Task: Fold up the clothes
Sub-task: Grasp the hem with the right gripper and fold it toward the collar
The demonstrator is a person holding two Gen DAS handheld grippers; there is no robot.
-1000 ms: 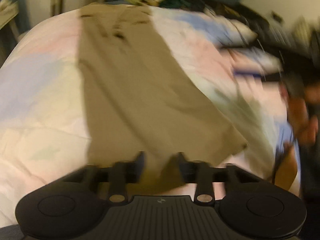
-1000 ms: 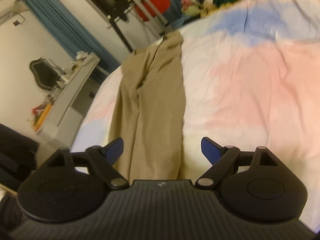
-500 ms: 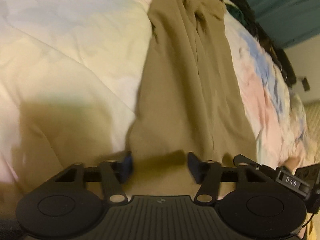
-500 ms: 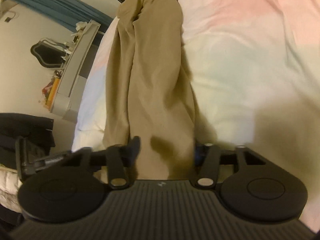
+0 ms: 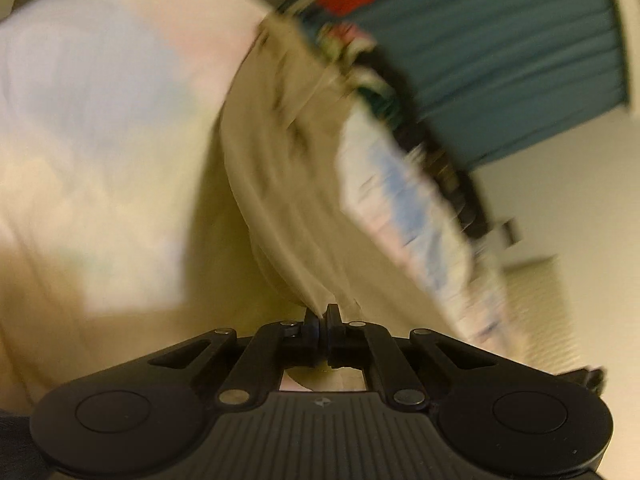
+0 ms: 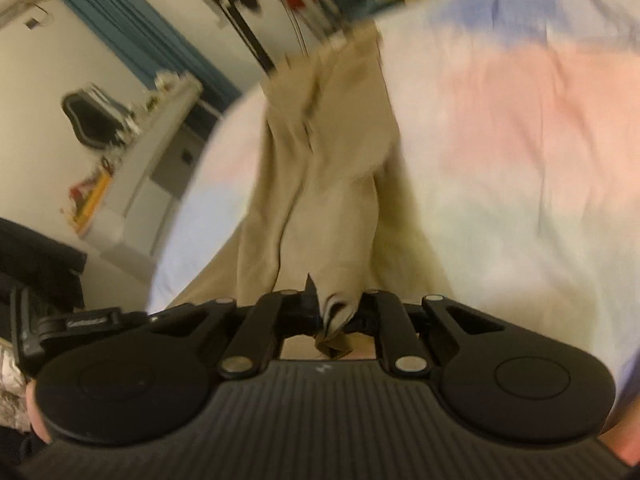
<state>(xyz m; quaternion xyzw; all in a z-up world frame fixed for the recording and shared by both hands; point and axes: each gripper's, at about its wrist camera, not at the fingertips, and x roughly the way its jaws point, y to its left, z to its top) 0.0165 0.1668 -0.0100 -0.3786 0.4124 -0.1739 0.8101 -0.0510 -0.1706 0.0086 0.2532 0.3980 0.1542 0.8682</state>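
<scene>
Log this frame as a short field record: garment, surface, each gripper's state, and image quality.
garment: tan trousers, laid lengthwise, near end lifted and bunched
surface: pastel bedspread
left gripper: shut on trousers' near edge
right gripper: shut on a fold of trousers
background: teal curtain, clothes pile at far end
image quality: motion blur in both views

A bed (image 6: 520, 140) with a pastel pink, blue and white cover fills the room. Teal curtains (image 5: 500, 52) hang against cream walls (image 5: 560, 184); a white dresser (image 6: 156, 148) carries clutter under warm light.
</scene>
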